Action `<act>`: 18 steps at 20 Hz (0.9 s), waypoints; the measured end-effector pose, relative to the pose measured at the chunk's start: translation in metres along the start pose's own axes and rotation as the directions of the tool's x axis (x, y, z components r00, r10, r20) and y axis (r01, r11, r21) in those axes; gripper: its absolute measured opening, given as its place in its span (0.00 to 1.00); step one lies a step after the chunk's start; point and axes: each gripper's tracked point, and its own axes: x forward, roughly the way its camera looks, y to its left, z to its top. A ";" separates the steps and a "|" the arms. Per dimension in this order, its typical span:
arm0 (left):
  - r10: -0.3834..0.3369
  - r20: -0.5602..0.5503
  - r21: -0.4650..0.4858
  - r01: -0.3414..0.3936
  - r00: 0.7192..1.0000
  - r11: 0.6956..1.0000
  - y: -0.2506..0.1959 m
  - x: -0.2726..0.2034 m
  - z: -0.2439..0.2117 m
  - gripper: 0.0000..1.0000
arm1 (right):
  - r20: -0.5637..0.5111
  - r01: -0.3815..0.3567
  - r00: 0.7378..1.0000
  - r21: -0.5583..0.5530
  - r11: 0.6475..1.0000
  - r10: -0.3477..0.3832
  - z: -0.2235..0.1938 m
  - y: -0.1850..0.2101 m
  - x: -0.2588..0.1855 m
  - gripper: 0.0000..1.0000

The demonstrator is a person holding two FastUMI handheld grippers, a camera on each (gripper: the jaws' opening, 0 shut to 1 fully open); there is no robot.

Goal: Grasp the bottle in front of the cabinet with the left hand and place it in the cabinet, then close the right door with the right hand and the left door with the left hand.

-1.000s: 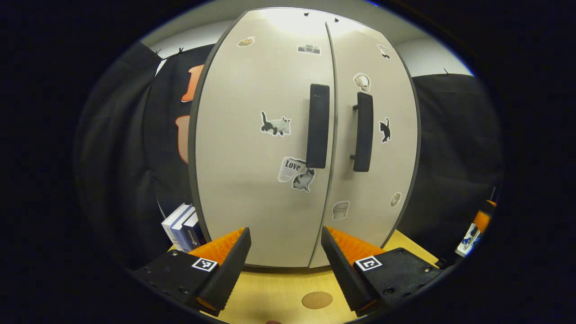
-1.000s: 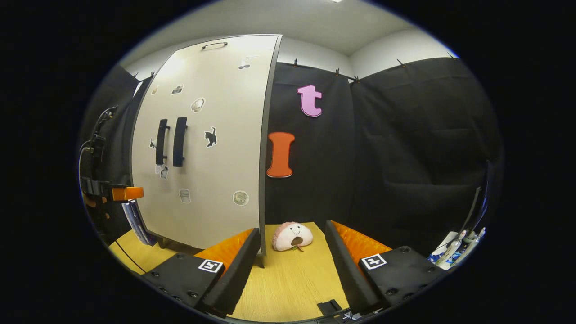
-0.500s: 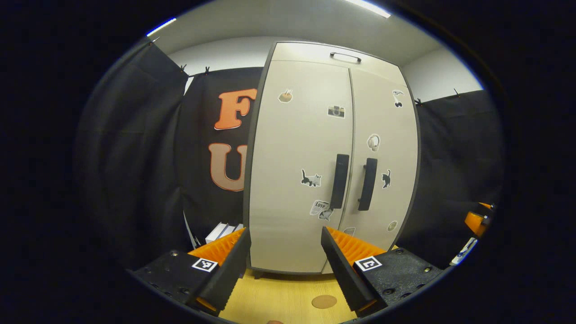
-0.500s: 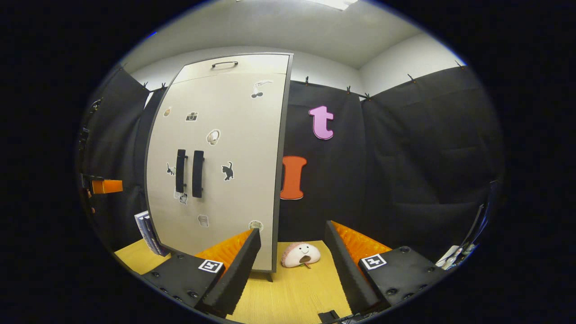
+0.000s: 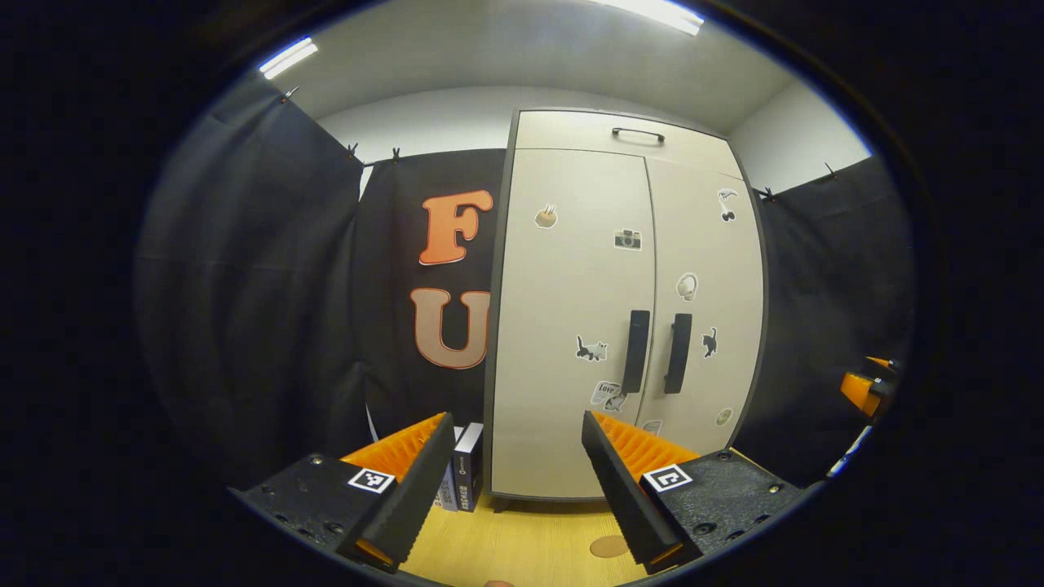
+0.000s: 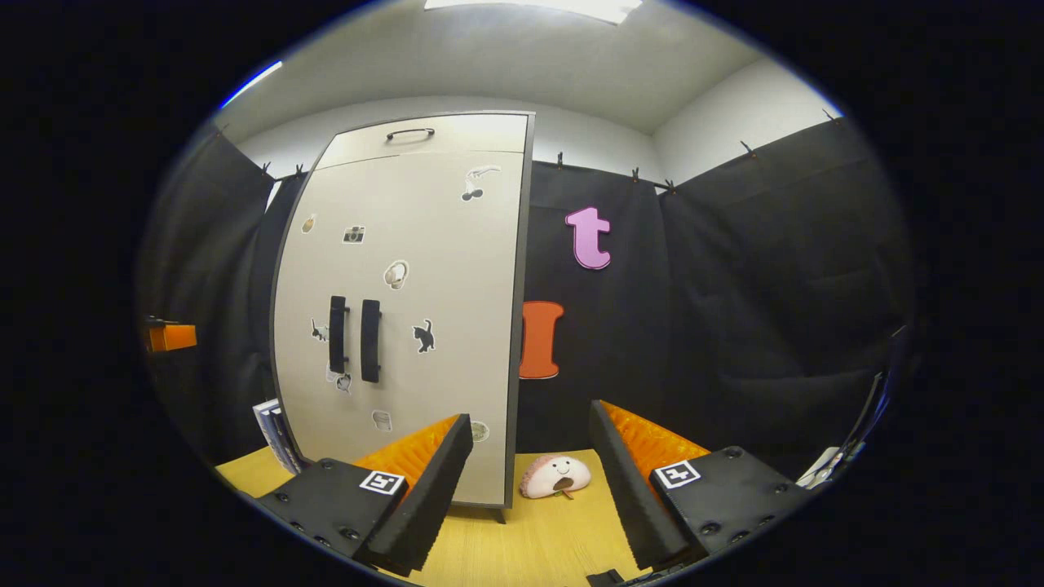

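- Left gripper [image 5: 515, 477]: fingers spread wide, nothing between them, touching nothing. It points at the cabinet [image 5: 571, 269] from a little way back over the wooden table [image 5: 522, 546].
- Right gripper [image 6: 530, 481]: also spread wide and empty, aimed past the cabinet's right edge at the booth wall, with a pink plush toy [image 6: 555, 476] on the table just beyond it.
- Left door [image 5: 567, 326] and right door [image 5: 705, 302]: both look flush shut, handles side by side at the seam (no gap I can make out in either view).
- Bottle: not on the table in front of the cabinet, so by my read it's inside behind the doors. Can't confirm that directly.
- Step: judging from the shut doors, all three parts look done; this reads as the end of the task.
- Next move: nothing more to grasp. Hold both grippers clear of the handles so neither door gets knocked open.
- Books [image 5: 463, 477] stand at the cabinet's left foot, untouched.
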 end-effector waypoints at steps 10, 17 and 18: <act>-0.008 -0.012 -0.004 0.008 1.000 1.000 -0.005 0.013 -0.010 0.96 | -0.013 -0.022 1.000 0.003 1.000 0.022 -0.007 0.011 0.005 0.95; -0.043 -0.021 0.009 0.043 0.999 0.999 -0.018 0.021 -0.012 0.96 | -0.015 -0.003 1.000 -0.001 1.000 0.003 -0.007 0.005 0.004 0.95; -0.047 -0.021 0.009 0.048 0.999 0.999 -0.019 0.022 -0.012 0.96 | -0.015 -0.001 1.000 0.000 1.000 0.001 -0.007 0.004 0.004 0.95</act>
